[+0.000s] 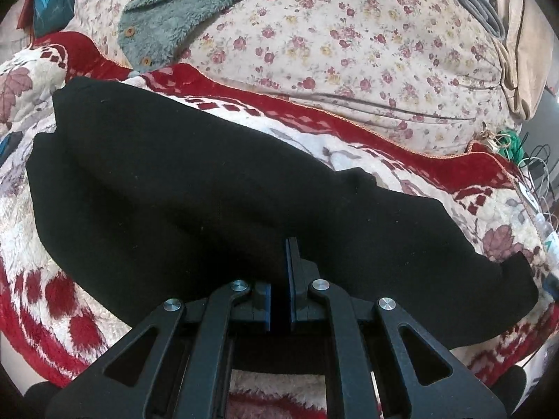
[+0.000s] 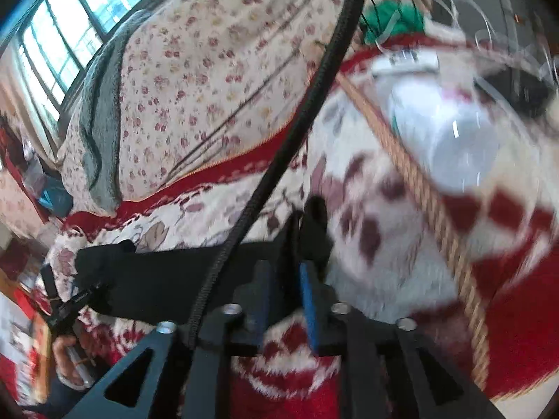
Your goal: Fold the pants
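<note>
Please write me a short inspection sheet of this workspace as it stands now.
Surface: red and white fleece blanket over a bed.
Job's things: black pants lying lengthwise, partly folded.
Clutter: grey fleece garment, floral quilt, clear plastic bottle.
Tongs: left tongs shut on the pants' near edge; right tongs pinching a pants corner.
Cables: black braided cable crossing the right view.
Surroundings: window; view blurred.

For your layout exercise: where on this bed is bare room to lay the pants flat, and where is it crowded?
Free: the floral quilt, between the grey fleece garment and the folded grey blanket. The red-and-white blanket is bare left of the black pants. Crowded: the right edge, with cables, green yarn and a clear plastic bottle.
</note>
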Available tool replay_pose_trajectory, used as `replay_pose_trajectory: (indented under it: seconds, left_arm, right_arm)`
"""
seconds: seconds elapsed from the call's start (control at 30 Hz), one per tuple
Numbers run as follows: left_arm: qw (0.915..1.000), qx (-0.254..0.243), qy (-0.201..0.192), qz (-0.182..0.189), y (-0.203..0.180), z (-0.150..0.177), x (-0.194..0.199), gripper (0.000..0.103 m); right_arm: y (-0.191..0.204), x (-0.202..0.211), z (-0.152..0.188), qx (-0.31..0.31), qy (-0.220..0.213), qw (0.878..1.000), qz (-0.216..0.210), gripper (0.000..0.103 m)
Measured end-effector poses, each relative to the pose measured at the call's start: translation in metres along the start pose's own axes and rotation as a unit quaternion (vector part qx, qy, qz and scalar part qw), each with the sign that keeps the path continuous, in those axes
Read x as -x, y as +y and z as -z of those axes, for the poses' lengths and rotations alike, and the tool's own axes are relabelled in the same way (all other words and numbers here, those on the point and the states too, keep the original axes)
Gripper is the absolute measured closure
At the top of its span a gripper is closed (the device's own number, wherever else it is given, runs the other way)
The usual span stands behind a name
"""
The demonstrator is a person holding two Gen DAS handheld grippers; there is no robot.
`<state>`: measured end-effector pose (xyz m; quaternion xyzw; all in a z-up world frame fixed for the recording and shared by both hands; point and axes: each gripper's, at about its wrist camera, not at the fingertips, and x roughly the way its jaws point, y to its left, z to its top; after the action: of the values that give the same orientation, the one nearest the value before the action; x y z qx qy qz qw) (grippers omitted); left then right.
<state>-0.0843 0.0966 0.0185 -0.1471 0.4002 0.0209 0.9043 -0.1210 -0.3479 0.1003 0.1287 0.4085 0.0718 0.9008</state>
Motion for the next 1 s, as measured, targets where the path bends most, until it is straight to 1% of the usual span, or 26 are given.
replay_pose_trajectory:
  seconds: [0.03, 0.1, 0.17, 0.23, 0.3, 0.33, 0.4, 0.53, 0.6, 0.67, 0.7, 0.73, 0.8, 0.83, 0.87, 0.9, 0.93, 1.0]
  left_arm:
    - [1.0, 0.0, -0.001, 0.0, 0.0, 0.0, 0.0, 0.097]
    - [1.0, 0.002, 0.0, 0.002, 0.002, 0.0, -0.001, 0.097]
    - [1.0, 0.005, 0.002, 0.006, 0.004, 0.0, -0.001, 0.097]
    - [1.0, 0.005, 0.002, 0.008, 0.004, 0.0, -0.001, 0.097]
    - [1.0, 0.003, -0.001, 0.006, 0.003, 0.001, -0.001, 0.097]
    - [1.0, 0.001, -0.002, 0.005, 0.002, 0.001, -0.001, 0.097]
    - [1.0, -0.002, -0.002, 0.004, 0.0, 0.0, 0.0, 0.097]
    - [0.9997, 0.005, -0.011, 0.021, -0.003, -0.007, 0.007, 0.097]
    - [0.9991, 0.007, -0.022, 0.036, -0.01, -0.009, 0.013, 0.097]
    - [0.9991, 0.0, -0.023, 0.036, -0.018, -0.008, 0.012, 0.097]
    - [0.9993, -0.002, -0.022, 0.029, -0.021, -0.006, 0.01, 0.097]
    - [0.9996, -0.001, -0.014, 0.023, -0.021, -0.003, 0.005, 0.097]
    - [0.9997, 0.005, 0.005, 0.024, -0.016, 0.001, -0.002, 0.097]
    - [0.9994, 0.011, 0.014, 0.031, -0.011, 0.002, -0.003, 0.096]
    - [0.9988, 0.018, 0.021, 0.042, -0.006, 0.002, -0.003, 0.095]
    - [0.9983, 0.021, 0.025, 0.047, -0.002, 0.002, 0.0, 0.091]
    - [0.9982, 0.021, 0.028, 0.048, 0.001, 0.002, 0.003, 0.089]
    - [0.9983, 0.022, 0.025, 0.048, 0.008, 0.003, 0.013, 0.083]
  right_arm:
    - [0.006, -0.005, -0.003, 0.014, 0.006, 1.0, 0.002, 0.068]
    - [0.02, -0.023, -0.009, 0.054, 0.027, 0.998, 0.013, 0.068]
    - [0.029, -0.046, -0.009, 0.094, 0.053, 0.993, 0.046, 0.068]
    - [0.034, -0.068, -0.005, 0.131, 0.08, 0.985, 0.081, 0.069]
    - [0.032, -0.077, 0.002, 0.152, 0.086, 0.981, 0.08, 0.079]
    - [0.033, -0.083, 0.008, 0.167, 0.091, 0.979, 0.078, 0.089]
    - [0.036, -0.083, 0.014, 0.189, 0.087, 0.974, 0.088, 0.092]
    - [0.037, -0.059, 0.003, 0.198, 0.042, 0.975, 0.087, 0.093]
    - [0.035, -0.047, -0.006, 0.198, 0.021, 0.975, 0.1, 0.093]
    - [0.035, -0.044, -0.012, 0.199, 0.016, 0.972, 0.12, 0.093]
    - [0.034, -0.047, -0.014, 0.197, 0.017, 0.972, 0.126, 0.093]
    - [0.03, -0.053, -0.013, 0.192, 0.029, 0.973, 0.123, 0.093]
    - [0.029, -0.066, -0.008, 0.188, 0.054, 0.974, 0.116, 0.093]
    - [0.028, -0.071, -0.003, 0.188, 0.063, 0.972, 0.122, 0.093]
    - [0.029, -0.072, 0.0, 0.192, 0.066, 0.971, 0.124, 0.093]
    - [0.029, -0.07, 0.001, 0.195, 0.064, 0.971, 0.125, 0.093]
    - [0.029, -0.066, 0.001, 0.191, 0.062, 0.972, 0.123, 0.093]
    - [0.026, -0.056, -0.002, 0.175, 0.057, 0.976, 0.119, 0.09]
